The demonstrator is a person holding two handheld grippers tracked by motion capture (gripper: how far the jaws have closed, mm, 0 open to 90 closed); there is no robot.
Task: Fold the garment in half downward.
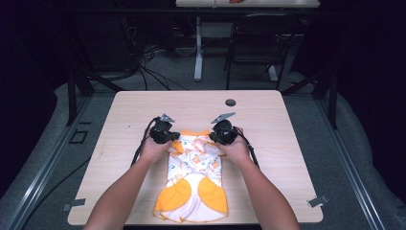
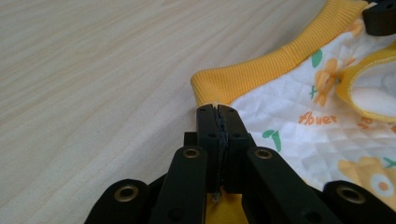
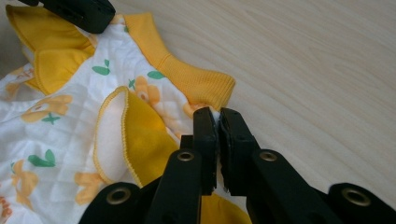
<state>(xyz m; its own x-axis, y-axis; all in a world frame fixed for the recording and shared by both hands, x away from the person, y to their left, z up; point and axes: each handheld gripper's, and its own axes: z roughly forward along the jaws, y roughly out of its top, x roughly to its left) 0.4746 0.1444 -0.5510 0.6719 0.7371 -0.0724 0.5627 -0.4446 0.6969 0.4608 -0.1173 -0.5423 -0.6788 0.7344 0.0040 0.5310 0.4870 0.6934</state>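
A small white quilted garment point(image 1: 194, 177) with orange trim and a flower print lies flat on the wooden table point(image 1: 268, 143), its orange ruffled end toward the near edge. My left gripper point(image 1: 165, 134) is shut on the garment's far left corner, just below the ribbed orange band point(image 2: 252, 74). In the left gripper view the jaws pinch the fabric edge point(image 2: 218, 112). My right gripper point(image 1: 224, 133) is shut on the far right corner beside the orange band point(image 3: 196, 79), its jaws closed on the fabric point(image 3: 217, 116).
A dark round grommet point(image 1: 231, 102) sits in the table's far part. Beyond the table stand a black chair point(image 1: 261, 43) and a white table leg point(image 1: 198, 48) among floor cables. Bare wood lies left and right of the garment.
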